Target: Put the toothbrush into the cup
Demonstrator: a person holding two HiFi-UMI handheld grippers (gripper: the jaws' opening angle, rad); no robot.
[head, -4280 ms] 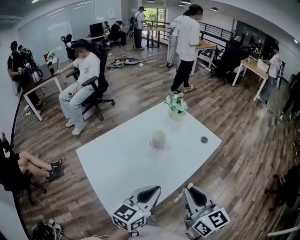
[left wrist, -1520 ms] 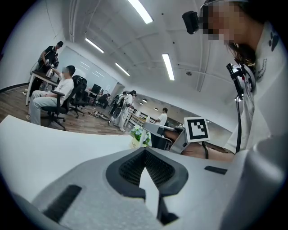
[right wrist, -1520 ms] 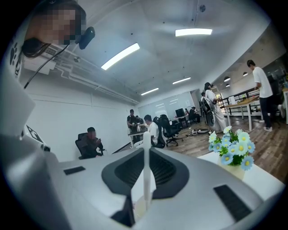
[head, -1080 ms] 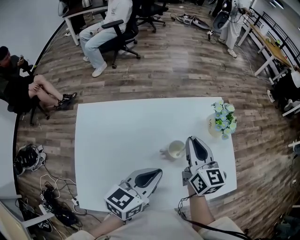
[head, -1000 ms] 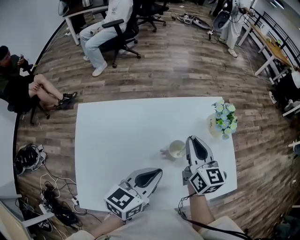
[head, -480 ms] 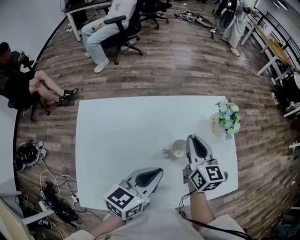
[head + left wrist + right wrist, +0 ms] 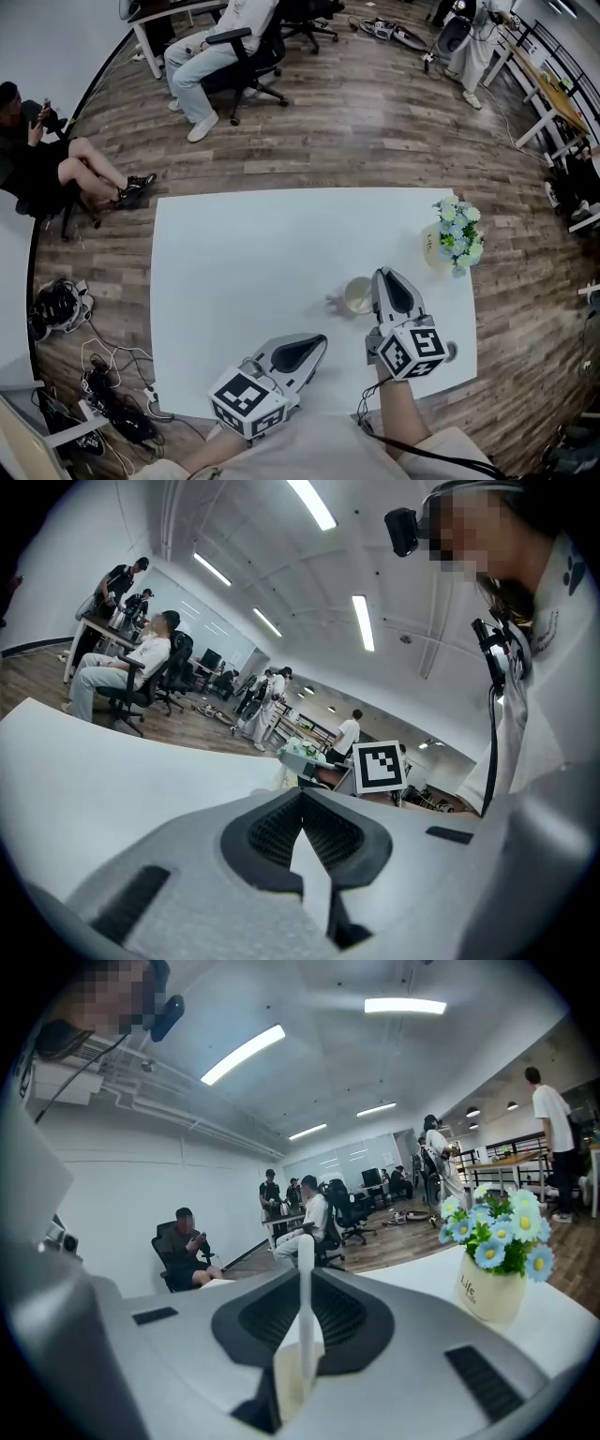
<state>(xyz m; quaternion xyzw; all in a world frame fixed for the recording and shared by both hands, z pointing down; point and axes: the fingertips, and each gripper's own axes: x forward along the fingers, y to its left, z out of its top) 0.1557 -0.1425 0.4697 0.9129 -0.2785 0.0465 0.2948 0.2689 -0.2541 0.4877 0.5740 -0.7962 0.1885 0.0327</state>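
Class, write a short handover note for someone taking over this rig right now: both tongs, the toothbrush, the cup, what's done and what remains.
Left tongs: shut, empty, low over the table's near edge.
Right tongs: shut on the toothbrush, held upright at the cup.
Cup: upright on the table, just left of the right tongs.
Done: toothbrush gripped, at the cup.
Left: I can't tell whether its lower end is inside the cup yet; probably lower it in, then release.

**Bright, even light; heavy fisheye**

Ceiling strip lights (image 7: 314, 501) shine evenly; the white table (image 7: 244, 272) is near glare, shadows faint. Gripper views curve hard, corners black; the right gripper (image 7: 302, 1283) looks soft close up.
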